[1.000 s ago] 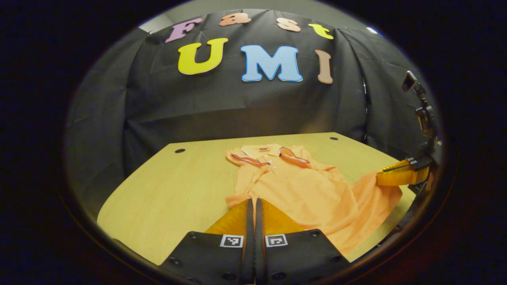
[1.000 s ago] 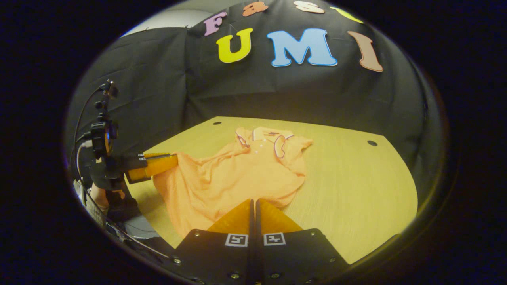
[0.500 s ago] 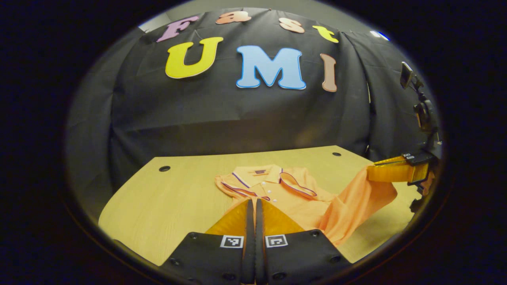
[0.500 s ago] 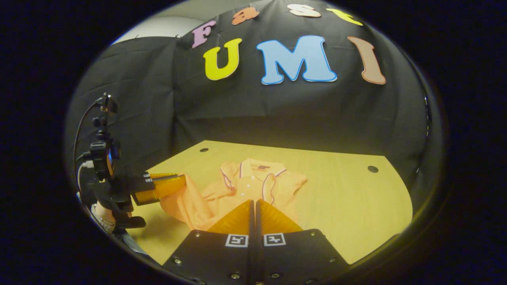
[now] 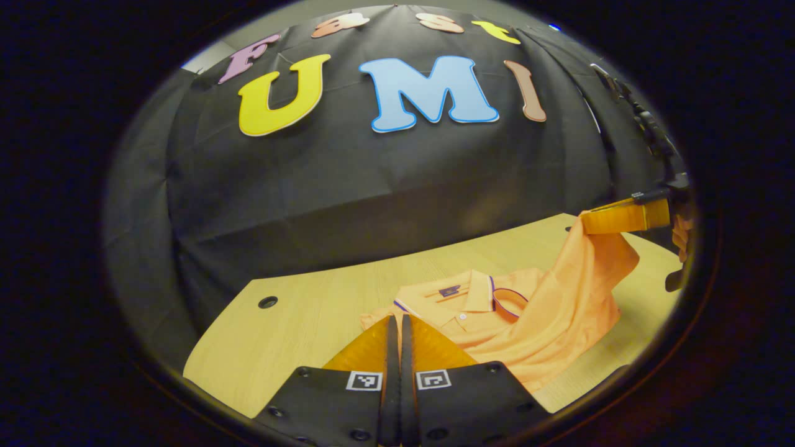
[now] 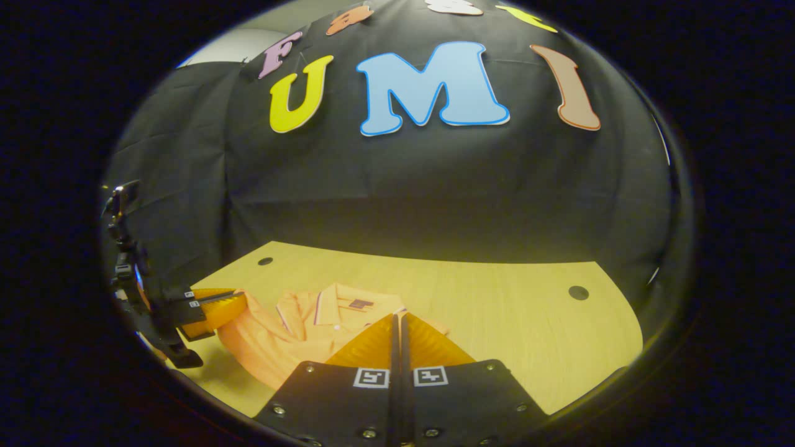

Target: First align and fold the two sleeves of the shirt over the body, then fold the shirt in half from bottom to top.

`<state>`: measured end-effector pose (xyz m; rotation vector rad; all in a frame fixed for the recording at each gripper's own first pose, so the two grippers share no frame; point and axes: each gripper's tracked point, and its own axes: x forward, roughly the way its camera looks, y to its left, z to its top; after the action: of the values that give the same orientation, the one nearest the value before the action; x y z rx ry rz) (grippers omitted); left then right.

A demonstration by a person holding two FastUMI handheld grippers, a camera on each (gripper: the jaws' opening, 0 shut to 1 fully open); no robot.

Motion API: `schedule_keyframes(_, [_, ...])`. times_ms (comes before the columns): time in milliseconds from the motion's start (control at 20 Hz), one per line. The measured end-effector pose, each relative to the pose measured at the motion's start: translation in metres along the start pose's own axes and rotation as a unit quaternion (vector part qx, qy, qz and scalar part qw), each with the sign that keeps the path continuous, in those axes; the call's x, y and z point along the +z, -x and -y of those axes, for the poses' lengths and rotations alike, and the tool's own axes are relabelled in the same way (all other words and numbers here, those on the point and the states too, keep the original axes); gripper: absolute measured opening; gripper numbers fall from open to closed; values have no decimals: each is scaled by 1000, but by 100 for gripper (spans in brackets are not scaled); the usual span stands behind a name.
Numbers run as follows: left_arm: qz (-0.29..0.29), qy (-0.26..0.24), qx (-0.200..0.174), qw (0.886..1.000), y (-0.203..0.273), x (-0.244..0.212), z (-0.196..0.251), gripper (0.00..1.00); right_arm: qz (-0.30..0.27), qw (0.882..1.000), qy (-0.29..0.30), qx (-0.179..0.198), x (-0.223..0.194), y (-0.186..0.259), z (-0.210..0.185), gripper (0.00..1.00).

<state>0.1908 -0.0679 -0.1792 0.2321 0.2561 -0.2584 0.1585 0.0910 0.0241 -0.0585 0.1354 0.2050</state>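
Note:
An orange polo shirt (image 5: 559, 310) lies on the wooden table (image 5: 298, 323), collar (image 5: 478, 295) toward the back wall. My left gripper (image 5: 399, 318) is shut, its fingers just short of the collar with orange cloth under them. In the right gripper view the left gripper (image 6: 241, 302) sits at the left, pinching the shirt (image 6: 298, 320) by a lifted edge. My right gripper (image 6: 397, 316) is shut above the collar area. The left gripper view has the right gripper (image 5: 585, 221) raised at the right, with the hem hanging from its tip in a slanting sheet.
The table (image 6: 509, 310) runs back to the black cloth wall. Round cable holes (image 5: 268, 302) (image 6: 578, 292) mark its far corners. Bare wood lies left of the shirt in the left gripper view and right of it in the right gripper view.
Both grippers have travelled forward toward the collar and risen, carrying the shirt's bottom edge with them. The lower body now drapes over the upper part.

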Motion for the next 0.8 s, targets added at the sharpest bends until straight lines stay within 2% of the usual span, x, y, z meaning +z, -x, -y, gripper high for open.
schedule_keyframes(350, [41,-35,4,999,-43,16,2,6,3,999,-29,-13,-2,-54,26,0])
schedule_keyframes(600, [65,-67,0,996,-63,35,8,5,22,998,-44,-27,6,-69,43,0])
schedule_keyframes(800, [89,-64,2,994,-75,43,12,7,42,997,-59,-37,14,-77,52,0])
